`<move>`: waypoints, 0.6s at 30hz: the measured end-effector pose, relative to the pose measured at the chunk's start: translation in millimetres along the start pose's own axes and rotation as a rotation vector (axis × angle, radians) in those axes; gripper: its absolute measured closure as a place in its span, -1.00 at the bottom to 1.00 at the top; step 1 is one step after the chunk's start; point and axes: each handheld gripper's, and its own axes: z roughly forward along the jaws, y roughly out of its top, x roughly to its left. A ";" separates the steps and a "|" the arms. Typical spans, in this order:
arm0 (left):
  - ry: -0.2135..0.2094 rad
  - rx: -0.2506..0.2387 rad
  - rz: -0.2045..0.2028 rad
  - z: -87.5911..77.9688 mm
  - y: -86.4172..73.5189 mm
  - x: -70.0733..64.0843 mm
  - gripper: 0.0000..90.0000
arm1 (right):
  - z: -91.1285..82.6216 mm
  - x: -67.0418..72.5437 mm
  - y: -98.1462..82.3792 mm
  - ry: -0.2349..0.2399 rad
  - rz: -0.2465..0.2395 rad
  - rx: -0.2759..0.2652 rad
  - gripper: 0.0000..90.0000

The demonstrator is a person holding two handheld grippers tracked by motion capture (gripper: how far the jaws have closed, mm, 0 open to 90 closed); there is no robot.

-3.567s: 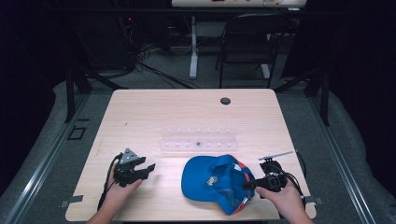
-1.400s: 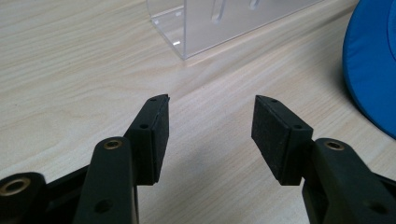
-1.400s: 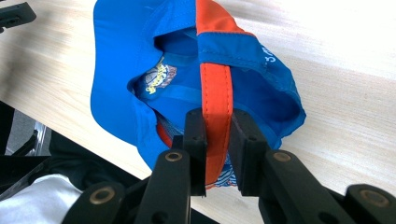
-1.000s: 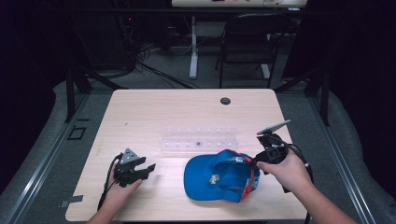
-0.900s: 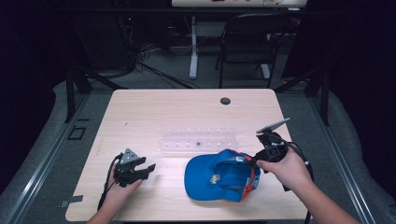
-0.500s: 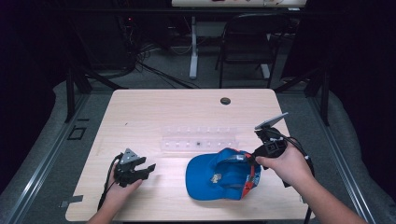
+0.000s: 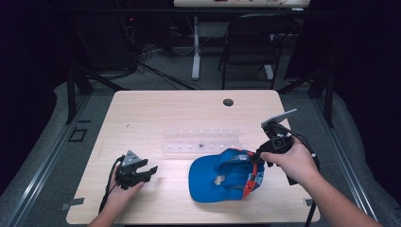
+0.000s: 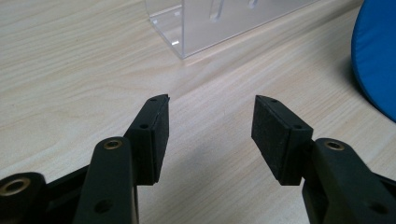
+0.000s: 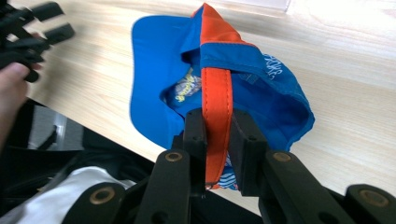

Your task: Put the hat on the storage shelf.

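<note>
At the desk's (image 7: 142,109) right side, my right gripper (image 7: 261,153) clamps the blue cap's (image 7: 222,177) orange strap (image 9: 216,112) — back edge raised. My left gripper (image 7: 147,171) rests wide apart — holding nothing.

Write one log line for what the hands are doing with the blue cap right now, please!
right gripper: shut on orange strap of blue cap | left gripper: open, nothing held | clear rack: behind cap

Light wood table (image 7: 142,118) carries a clear plastic rack (image 7: 201,141) mid-surface and a blue cap (image 7: 222,177) just in front of it.
</note>
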 end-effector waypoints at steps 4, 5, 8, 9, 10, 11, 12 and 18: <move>-0.001 0.001 0.004 -0.1 0.2 0.0 0.05 | -6.3 -2.0 3.8 0.048 0.036 0.001 0.74; -0.001 0.000 0.004 -0.1 0.1 -0.1 0.05 | -7.1 -2.7 4.3 0.053 0.027 0.006 0.73; -0.001 -0.001 0.000 -0.1 0.0 -0.1 0.05 | -9.2 -1.9 5.2 0.074 0.046 0.002 0.74; -0.001 0.000 0.004 -0.2 0.1 0.2 0.04 | -9.7 -1.9 5.4 0.083 0.046 0.002 0.74; 0.000 -0.001 0.005 -0.2 0.1 0.3 0.04 | -10.4 -2.1 5.7 0.093 0.046 0.003 0.74; -0.001 -0.001 0.004 -0.2 0.1 0.2 0.05 | -10.3 -2.0 5.8 0.103 0.050 -0.004 0.74; -0.001 0.000 0.004 -0.1 0.1 0.2 0.05 | -11.3 -2.0 6.3 0.111 0.050 0.003 0.74; -0.002 0.000 0.000 -0.1 0.1 -0.2 0.05 | -16.3 -0.5 8.6 0.141 0.041 0.002 0.74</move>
